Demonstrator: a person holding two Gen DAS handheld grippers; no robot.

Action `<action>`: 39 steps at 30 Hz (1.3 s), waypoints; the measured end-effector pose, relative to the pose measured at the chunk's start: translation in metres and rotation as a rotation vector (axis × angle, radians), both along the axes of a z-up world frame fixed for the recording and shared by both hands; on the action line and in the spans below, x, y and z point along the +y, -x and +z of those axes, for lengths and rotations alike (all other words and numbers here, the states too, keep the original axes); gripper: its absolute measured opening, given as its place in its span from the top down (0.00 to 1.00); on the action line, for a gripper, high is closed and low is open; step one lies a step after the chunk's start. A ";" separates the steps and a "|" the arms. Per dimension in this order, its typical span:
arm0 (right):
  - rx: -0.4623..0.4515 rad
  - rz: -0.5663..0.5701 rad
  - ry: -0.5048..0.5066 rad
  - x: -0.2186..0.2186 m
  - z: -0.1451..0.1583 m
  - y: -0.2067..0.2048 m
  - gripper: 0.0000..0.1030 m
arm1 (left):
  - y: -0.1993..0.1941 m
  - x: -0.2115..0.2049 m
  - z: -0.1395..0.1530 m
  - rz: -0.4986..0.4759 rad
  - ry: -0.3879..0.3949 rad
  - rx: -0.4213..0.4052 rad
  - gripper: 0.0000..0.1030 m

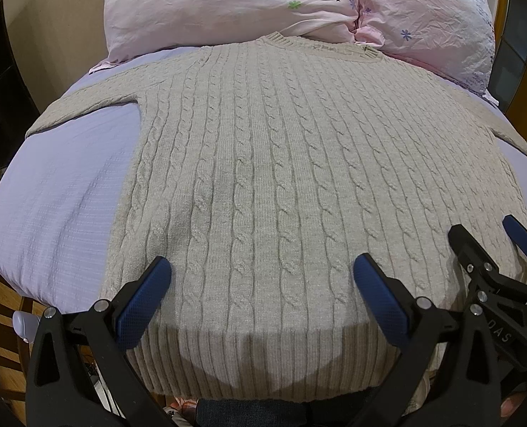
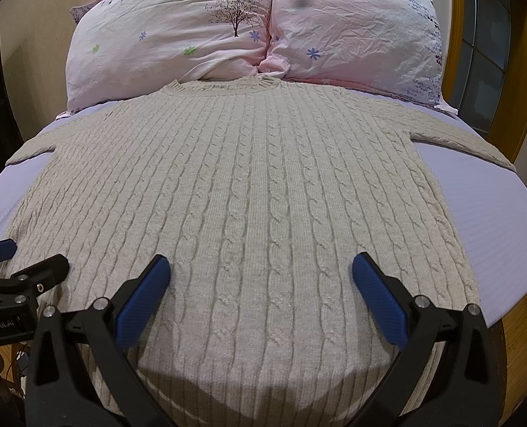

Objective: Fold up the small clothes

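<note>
Sweater (image 1: pixel 263 163), beige cable-knit, lies flat, sleeves spread wide.

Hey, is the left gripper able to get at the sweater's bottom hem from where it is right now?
Probably yes. The left gripper is open just above the sweater, with the hem right below it and nothing in between. The right gripper is off to the side.

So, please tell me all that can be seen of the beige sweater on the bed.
The sweater is beige cable knit, wool-like, with a ribbed round collar and ribbed hem. It lies flat and unfolded on the lilac sheet, sleeves spread to both sides. Its collar reaches the pink pillows; its hem hangs over the near bed edge. The left gripper and right gripper are open above the hem; contact cannot be told.
</note>
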State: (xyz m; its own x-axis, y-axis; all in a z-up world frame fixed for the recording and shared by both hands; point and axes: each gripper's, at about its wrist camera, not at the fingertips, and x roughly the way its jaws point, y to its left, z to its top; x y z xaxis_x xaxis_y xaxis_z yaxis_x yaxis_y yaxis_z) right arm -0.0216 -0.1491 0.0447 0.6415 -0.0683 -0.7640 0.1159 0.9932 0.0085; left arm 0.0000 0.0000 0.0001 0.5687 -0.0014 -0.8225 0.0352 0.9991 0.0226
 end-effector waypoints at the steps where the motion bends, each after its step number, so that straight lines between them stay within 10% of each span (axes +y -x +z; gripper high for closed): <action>1: 0.000 0.000 0.000 0.000 0.000 0.000 0.02 | 0.000 0.000 0.000 0.000 0.000 0.000 0.01; 39: 0.001 0.004 0.002 0.000 0.000 -0.003 0.02 | -0.001 0.005 0.001 0.001 -0.001 0.011 0.01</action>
State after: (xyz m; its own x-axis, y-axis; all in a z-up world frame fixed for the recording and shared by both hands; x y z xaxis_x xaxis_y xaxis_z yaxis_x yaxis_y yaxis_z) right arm -0.0186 -0.1490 0.0443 0.6411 -0.0671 -0.7645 0.1117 0.9937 0.0065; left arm 0.0011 0.0048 0.0010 0.5592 0.0000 -0.8290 0.0347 0.9991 0.0234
